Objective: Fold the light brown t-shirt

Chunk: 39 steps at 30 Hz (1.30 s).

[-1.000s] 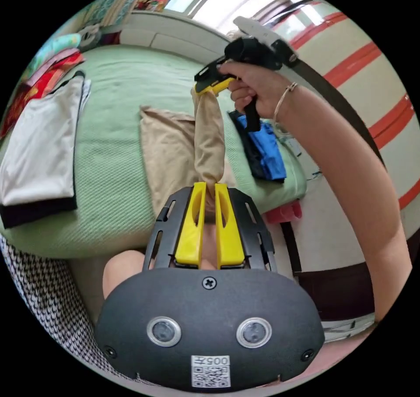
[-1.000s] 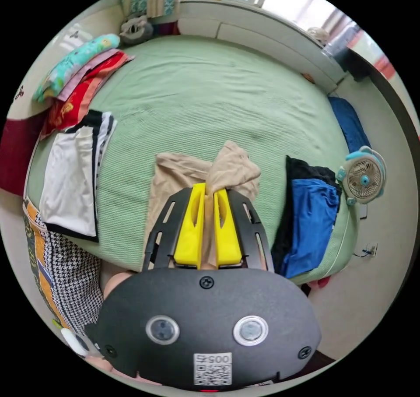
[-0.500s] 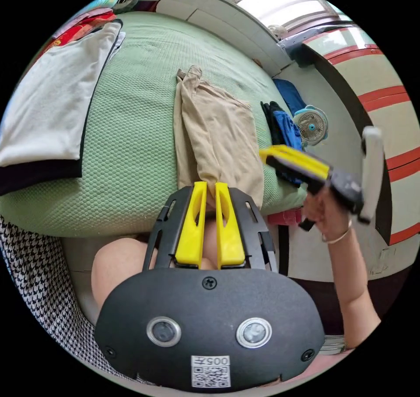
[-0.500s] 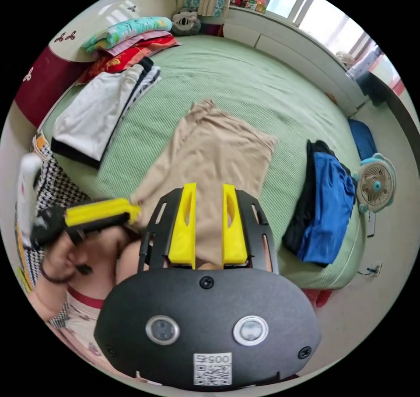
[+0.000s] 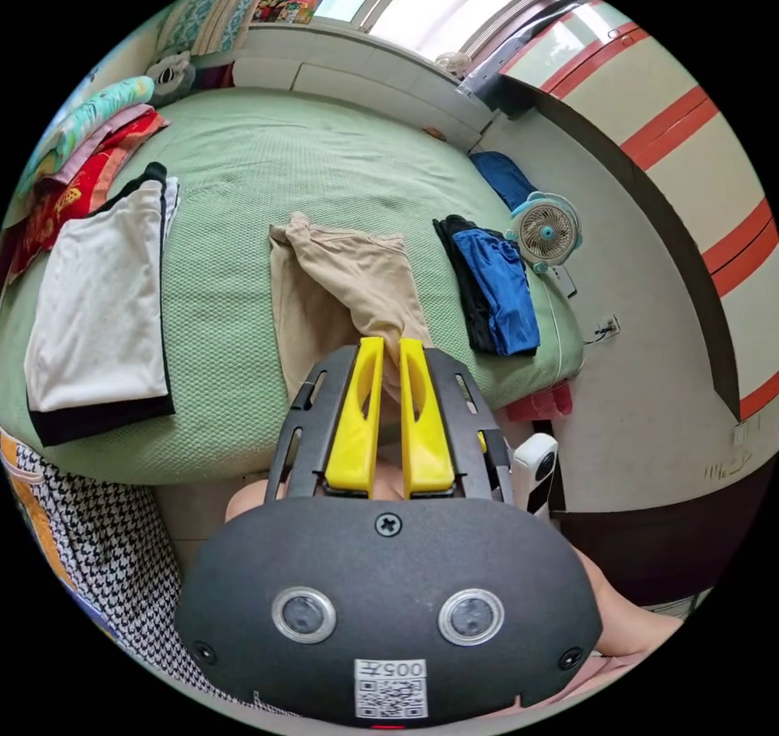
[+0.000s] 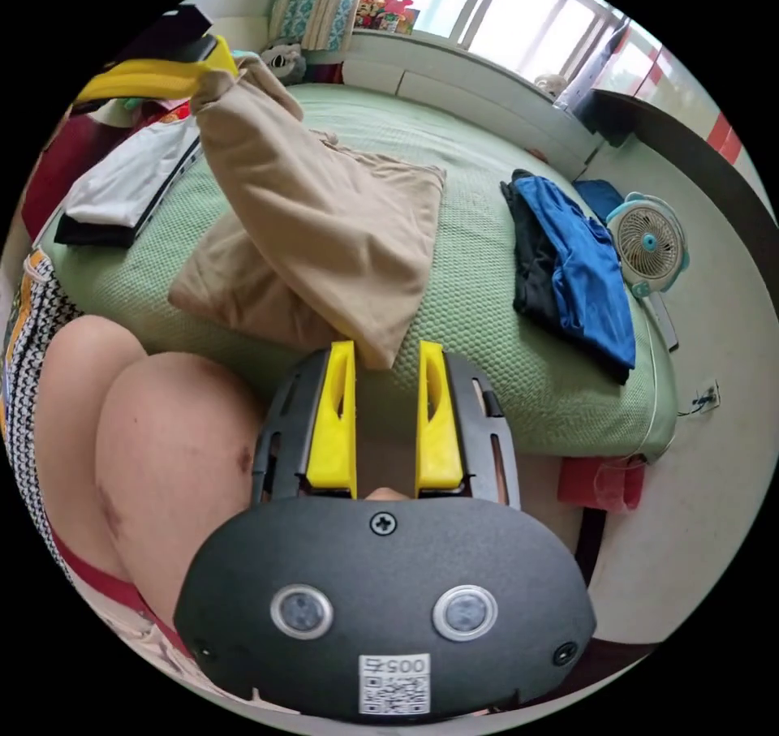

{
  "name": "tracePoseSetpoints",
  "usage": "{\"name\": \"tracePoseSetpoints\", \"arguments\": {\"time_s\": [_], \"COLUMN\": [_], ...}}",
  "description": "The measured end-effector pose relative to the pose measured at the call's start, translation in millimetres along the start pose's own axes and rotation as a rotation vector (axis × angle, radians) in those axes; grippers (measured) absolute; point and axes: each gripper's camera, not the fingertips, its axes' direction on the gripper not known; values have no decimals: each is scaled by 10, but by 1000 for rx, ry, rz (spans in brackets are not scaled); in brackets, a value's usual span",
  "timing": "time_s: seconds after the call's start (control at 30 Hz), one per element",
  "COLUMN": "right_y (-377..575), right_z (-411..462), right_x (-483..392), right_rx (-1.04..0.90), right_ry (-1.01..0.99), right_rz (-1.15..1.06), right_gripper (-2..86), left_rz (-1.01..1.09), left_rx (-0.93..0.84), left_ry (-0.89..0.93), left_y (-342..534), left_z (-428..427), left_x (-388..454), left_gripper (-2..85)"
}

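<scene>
Left gripper [image 5: 389, 355] clenched on 1 corner of light brown t-shirt [image 5: 341, 290], lifted off bed [image 5: 243, 168]; right gripper [image 6: 388, 363] jaws apart, empty, shirt's lower corner just beyond tips. Shirt's long axis runs away from person, rest lying on green bed near edge. Farther: white garment [image 5: 97, 306], blue clothes [image 6: 580, 261], fan [image 6: 649, 243], window [image 6: 503, 18]
</scene>
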Motion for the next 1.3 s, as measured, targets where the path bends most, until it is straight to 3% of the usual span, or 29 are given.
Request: {"name": "tracePoseSetpoints", "arguments": {"time_s": [0.23,0.33,0.53,0.87,1.07,1.13,1.3], "right_y": [137,272,411,178,56,79,-101], "right_z": [-69,17,281,15,540,555,440], "right_x": [249,397,286,503,354,372,401], "right_rx": [4,-28,-148,5,-137,-103,-120], "right_ry": [-2,-111,-47,-233,-231,-239,-233], "right_rz": [120,185,120,131,115,118,63], "right_gripper": [-7,-14,-12,-8,-6,-4,17], "left_rz": [-14,-80,-212,-70,14,7,25], "left_rx": [-2,-85,-195,-75,-161,-216,-209], "left_ry": [-52,-135,-149,-141,-157,-228,-193], "left_y": [250,443,680,738,653,633,716], "left_z": [147,501,945,703,1185,1398,1519], "left_x": [-117,-309,-699,-520,-423,-511,-637], "left_gripper": [20,12,2,-6,-6,-6,-5]}}
